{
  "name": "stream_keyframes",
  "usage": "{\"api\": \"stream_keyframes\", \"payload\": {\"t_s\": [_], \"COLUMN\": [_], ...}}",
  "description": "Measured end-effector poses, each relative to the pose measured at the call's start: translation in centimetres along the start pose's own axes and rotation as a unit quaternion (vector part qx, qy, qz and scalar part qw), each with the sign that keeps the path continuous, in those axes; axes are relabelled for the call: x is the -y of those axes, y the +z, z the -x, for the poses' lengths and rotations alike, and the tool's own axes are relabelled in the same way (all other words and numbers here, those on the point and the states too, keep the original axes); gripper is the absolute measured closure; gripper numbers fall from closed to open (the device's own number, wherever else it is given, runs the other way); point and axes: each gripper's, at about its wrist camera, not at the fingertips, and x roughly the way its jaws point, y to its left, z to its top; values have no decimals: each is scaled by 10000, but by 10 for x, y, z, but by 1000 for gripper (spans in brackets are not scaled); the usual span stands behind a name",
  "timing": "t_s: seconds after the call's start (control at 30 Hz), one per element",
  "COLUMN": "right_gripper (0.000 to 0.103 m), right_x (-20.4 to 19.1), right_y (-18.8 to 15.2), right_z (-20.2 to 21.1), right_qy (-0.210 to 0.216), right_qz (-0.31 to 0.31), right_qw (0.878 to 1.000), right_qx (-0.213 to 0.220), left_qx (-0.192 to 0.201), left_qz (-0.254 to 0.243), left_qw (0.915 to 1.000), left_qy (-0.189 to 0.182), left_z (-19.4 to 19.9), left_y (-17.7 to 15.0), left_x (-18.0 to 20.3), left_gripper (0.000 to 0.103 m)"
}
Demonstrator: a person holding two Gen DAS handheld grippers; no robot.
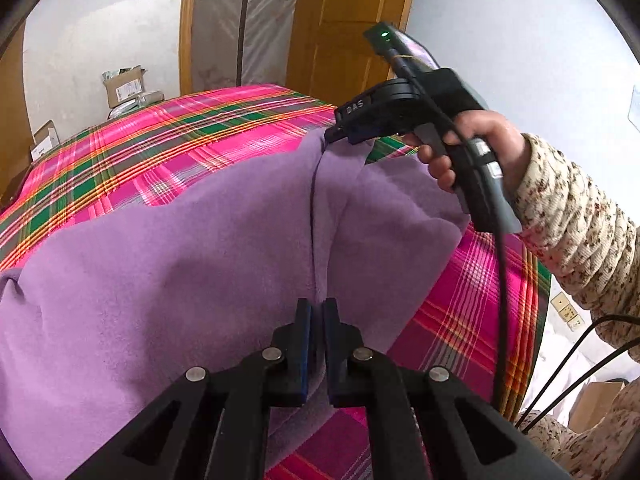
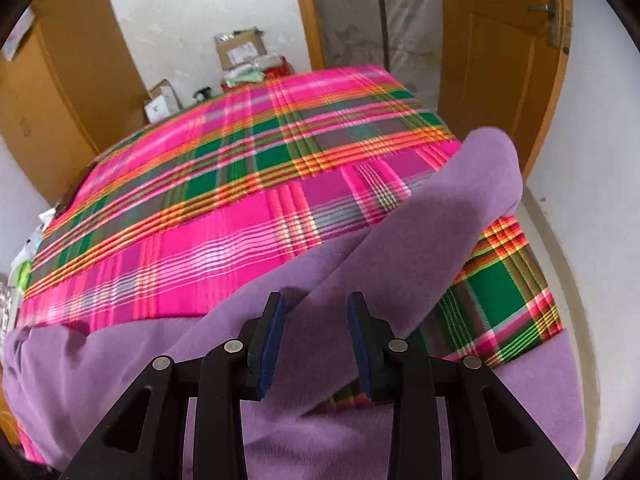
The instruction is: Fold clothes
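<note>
Left wrist view showed us the bed's pink, green and orange plaid cover (image 1: 192, 136), then the soft purple fleece garment (image 1: 160, 260) spread over its near side. Our left gripper (image 1: 317, 312) had its fingers together, pinching a ridge that ran away toward our right gripper (image 1: 334, 134), seemingly on that fold's far end. Right wrist view showed those fingers (image 2: 274, 332) apart around a purple strip; whether they gripped, we could not tell.
</note>
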Motion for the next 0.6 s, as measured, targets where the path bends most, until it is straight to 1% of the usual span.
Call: {"api": "stream_keyframes", "payload": {"t_s": [0.07, 0.23, 0.4, 0.43, 0.47, 0.5, 0.57, 0.6], "right_gripper": [69, 69, 70, 72, 78, 81, 93, 95], "right_x": [0, -6, -13, -13, -14, -16, -16, -14], "right_y": [4, 8, 9, 10, 9, 8, 7, 7], "right_z": [-7, -12, -14, -14, -13, -11, -9, -9], "right_qy": [-208, -496, -781, -800, -814, -832, -841, -813], "right_qz": [-79, 17, 212, 257, 328, 382, 478, 447], "right_qw": [9997, 9985, 9965, 9963, 9960, 9957, 9953, 9956], "right_qx": [-99, -233, -221, -202, -157, -126, -102, -101], "left_qx": [-13, -43, -26, -22, -17, -13, -11, -8], "left_qz": [27, 78, 135, 142, 145, 149, 165, 177], "left_qw": [10000, 9999, 9997, 9997, 9997, 9997, 9996, 9996], "left_qy": [-35, -104, -183, -195, -206, -215, -231, -242], "left_z": [-1, -2, 0, 1, 1, 1, 1, 1], "left_y": [0, -1, -2, -2, -2, -2, -2, -2], "left_x": [-2, -3, -6, -6, -6, -6, -7, -8], "left_gripper": [97, 97, 97, 97, 97, 97, 97, 97]}}
